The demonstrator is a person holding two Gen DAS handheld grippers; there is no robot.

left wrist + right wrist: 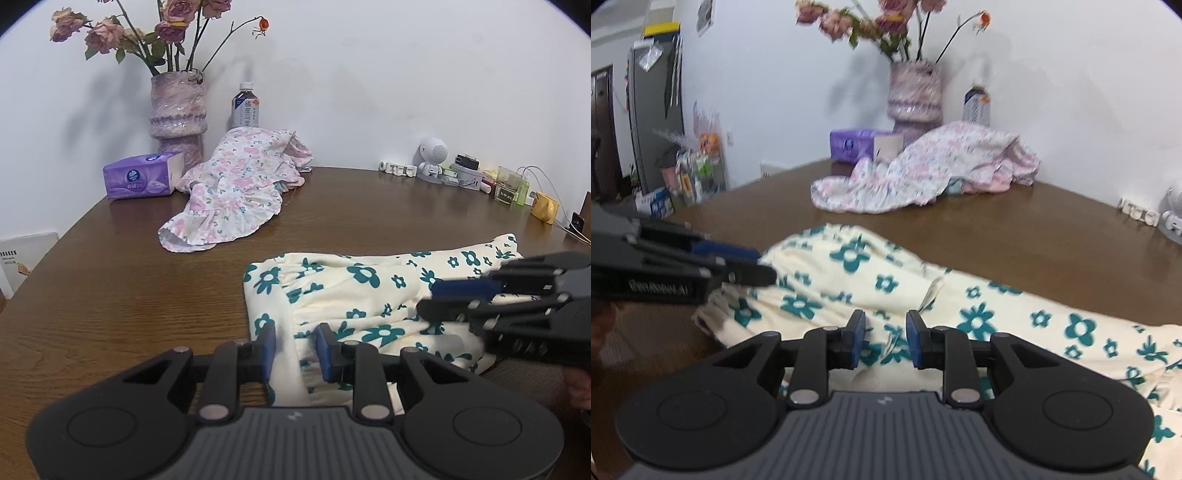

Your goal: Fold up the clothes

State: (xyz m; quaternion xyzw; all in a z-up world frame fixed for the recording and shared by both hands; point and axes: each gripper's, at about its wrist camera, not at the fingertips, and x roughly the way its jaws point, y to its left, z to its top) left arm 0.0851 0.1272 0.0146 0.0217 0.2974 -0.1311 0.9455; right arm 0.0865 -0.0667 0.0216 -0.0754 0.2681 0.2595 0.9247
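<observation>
A cream garment with teal flowers (pixel 351 291) (pixel 960 295) lies spread on the brown table (pixel 110 295), its gathered waistband end toward the left. My left gripper (pixel 295 341) hovers over the garment's near left edge. Its blue pads stand a narrow gap apart, and a strip of the cloth shows between them, not pinched. My right gripper (pixel 886 330) is over the middle of the same garment, its pads likewise slightly apart with cloth below. Each gripper appears side-on in the other's view, the right gripper (pixel 428 297) and the left gripper (pixel 764 264). A crumpled pink floral garment (pixel 229 192) (pixel 923 170) lies farther back.
At the back left stand a purple vase with dried roses (pixel 179 114), a purple tissue box (pixel 142 175) and a drink bottle (pixel 245 107). Small clutter (pixel 461 170) and a yellow mug (pixel 545 208) line the back right by the wall. Bare tabletop lies between the two garments.
</observation>
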